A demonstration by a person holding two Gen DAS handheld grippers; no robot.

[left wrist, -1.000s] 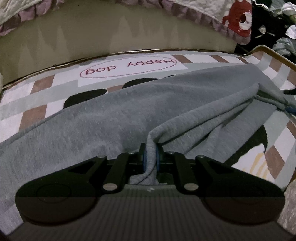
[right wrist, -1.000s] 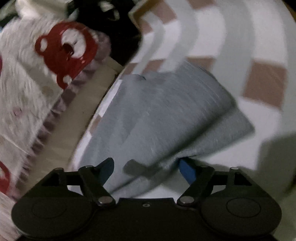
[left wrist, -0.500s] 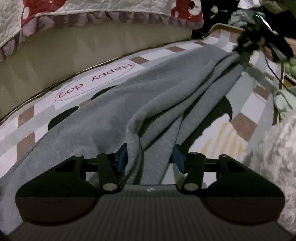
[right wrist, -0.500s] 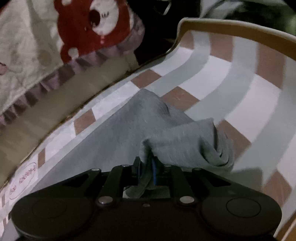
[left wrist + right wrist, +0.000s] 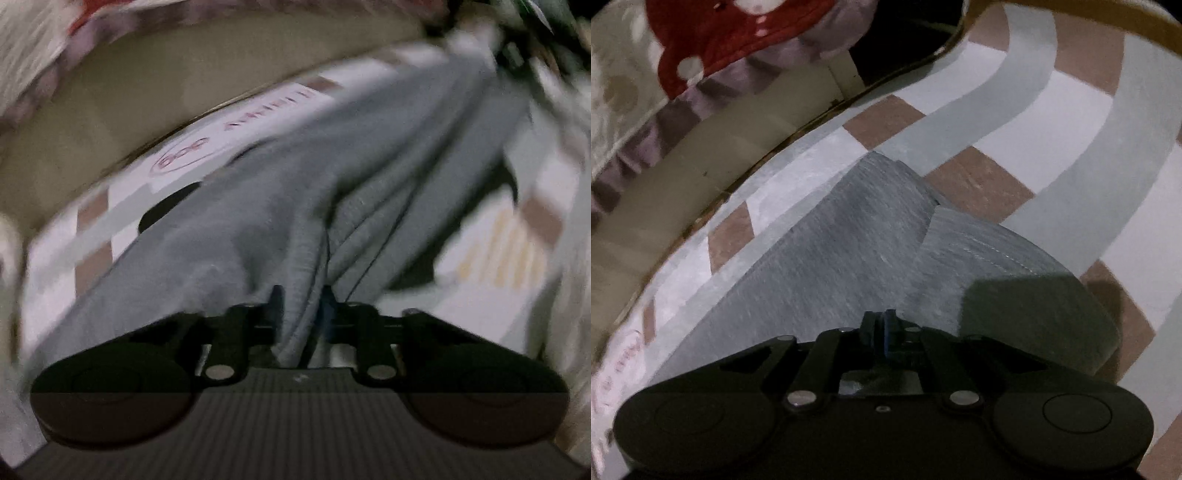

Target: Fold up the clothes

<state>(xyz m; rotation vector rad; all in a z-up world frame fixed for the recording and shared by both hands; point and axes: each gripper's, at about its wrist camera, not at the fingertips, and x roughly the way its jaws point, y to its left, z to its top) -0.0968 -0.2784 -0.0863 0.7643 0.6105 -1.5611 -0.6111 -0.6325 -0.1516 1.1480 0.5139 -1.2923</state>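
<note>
so the garment [image 5: 258, 206] is spread on the mat [image 5: 92, 236], running from the left hand-held gripper [image 5: 301, 295] up toward the far right corner. a bunched fold of it sits between that gripper's fingers. in the right wrist view the garment [image 5: 831, 258] lies in front of the right hand-held gripper [image 5: 882, 325], one end folded over on the right. the quilt [image 5: 624, 92] is behind the mat's [image 5: 1071, 92] far edge, upper left.
</note>
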